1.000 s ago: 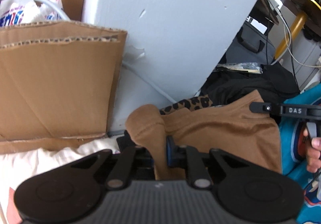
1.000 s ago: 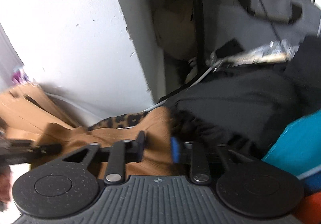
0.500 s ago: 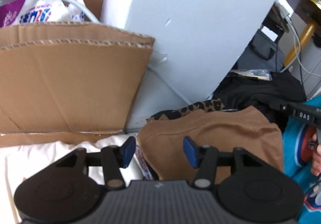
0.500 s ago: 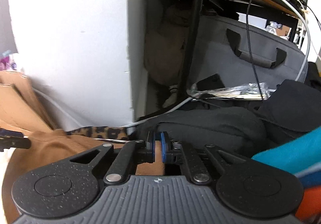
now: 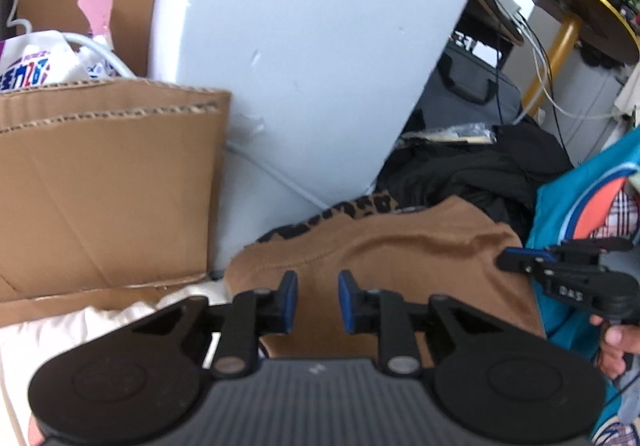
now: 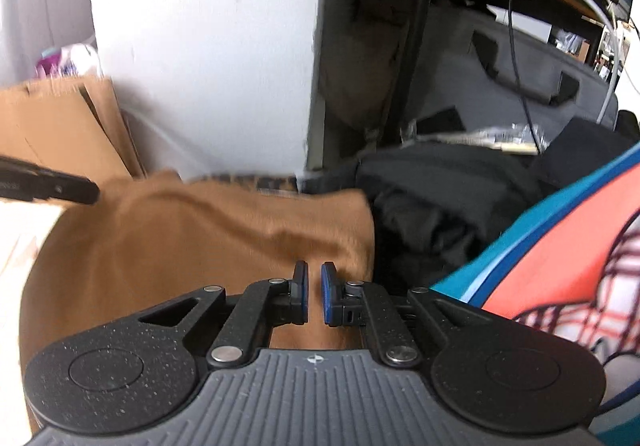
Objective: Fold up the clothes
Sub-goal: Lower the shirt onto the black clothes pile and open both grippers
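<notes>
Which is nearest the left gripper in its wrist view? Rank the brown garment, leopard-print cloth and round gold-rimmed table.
1. Brown garment: directly under the left gripper.
2. Leopard-print cloth: just beyond the garment's far edge.
3. Round gold-rimmed table: far off, upper right.

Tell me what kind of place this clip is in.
Probably a cluttered room in a home or small office: a flattened cardboard box against a white wall, a round table with cables, and clothes like the brown garment.
</notes>
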